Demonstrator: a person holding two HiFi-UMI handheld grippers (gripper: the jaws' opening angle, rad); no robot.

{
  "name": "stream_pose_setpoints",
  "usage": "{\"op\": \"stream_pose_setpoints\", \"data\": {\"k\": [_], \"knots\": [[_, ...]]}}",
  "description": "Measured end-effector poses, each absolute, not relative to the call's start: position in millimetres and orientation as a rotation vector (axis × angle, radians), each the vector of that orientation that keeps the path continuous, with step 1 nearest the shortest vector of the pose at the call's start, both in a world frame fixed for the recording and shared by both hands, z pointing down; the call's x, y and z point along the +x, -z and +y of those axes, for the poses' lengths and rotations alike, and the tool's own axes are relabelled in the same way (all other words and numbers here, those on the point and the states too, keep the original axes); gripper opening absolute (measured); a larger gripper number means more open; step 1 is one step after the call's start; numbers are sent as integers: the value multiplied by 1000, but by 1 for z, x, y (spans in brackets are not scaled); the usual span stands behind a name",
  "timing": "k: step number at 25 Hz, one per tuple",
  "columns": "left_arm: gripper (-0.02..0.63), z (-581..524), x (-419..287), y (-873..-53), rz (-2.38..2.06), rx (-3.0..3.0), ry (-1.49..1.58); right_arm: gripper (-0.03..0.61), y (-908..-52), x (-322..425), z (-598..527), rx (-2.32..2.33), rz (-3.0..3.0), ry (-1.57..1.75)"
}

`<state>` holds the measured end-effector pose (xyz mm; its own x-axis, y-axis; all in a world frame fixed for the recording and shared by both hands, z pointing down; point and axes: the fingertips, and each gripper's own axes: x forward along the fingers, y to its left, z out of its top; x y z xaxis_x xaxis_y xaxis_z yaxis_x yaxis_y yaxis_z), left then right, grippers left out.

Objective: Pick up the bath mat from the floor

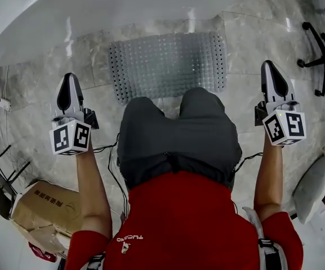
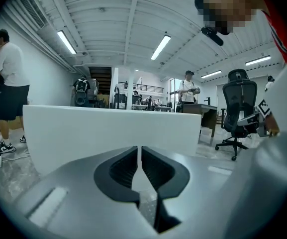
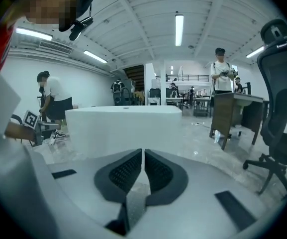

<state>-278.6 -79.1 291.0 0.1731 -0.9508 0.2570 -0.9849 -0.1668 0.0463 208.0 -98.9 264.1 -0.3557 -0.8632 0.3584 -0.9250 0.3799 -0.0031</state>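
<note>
Marble-tiled floor [image 1: 252, 38] carries the translucent grey studded rubber bath mat [image 1: 168, 66], flat beside the white bathtub [image 1: 94, 10]. Left gripper [image 1: 70, 79] and right gripper [image 1: 268, 67] hover either side, jaws pressed together, empty. This looks like the approach; next, spread the jaws and reach the mat's edges.

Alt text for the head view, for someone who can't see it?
A clear studded bath mat lies flat on the marble floor beside a white bathtub, untouched. The person faces it, left gripper and right gripper shut and empty on either side.
</note>
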Motion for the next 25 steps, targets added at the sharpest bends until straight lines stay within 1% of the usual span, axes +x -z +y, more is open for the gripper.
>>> {"op": "stream_pose_setpoints", "data": {"k": [5,6,8,12,19,25], "knots": [[9,-78,-288,-330,-1885,2192,-261,5,-310,212,-103,1548,-2315,-342],[11,-78,-290,-338,-1885,2181,-263,15,-320,213,-104,1540,-2309,-352],[28,-79,-295,-355,-1877,2160,-269,78,-338,212,-105,1527,-2299,-374],[71,-81,-300,-387,-1854,2133,-288,98,-367,210,-108,1508,-2283,-389],[105,-80,-302,-443,-1798,2097,-353,127,-415,208,-112,1473,-2260,-429],[131,-81,-309,-502,-1752,2039,-415,161,-472,217,-116,1458,-2203,-516]]}}
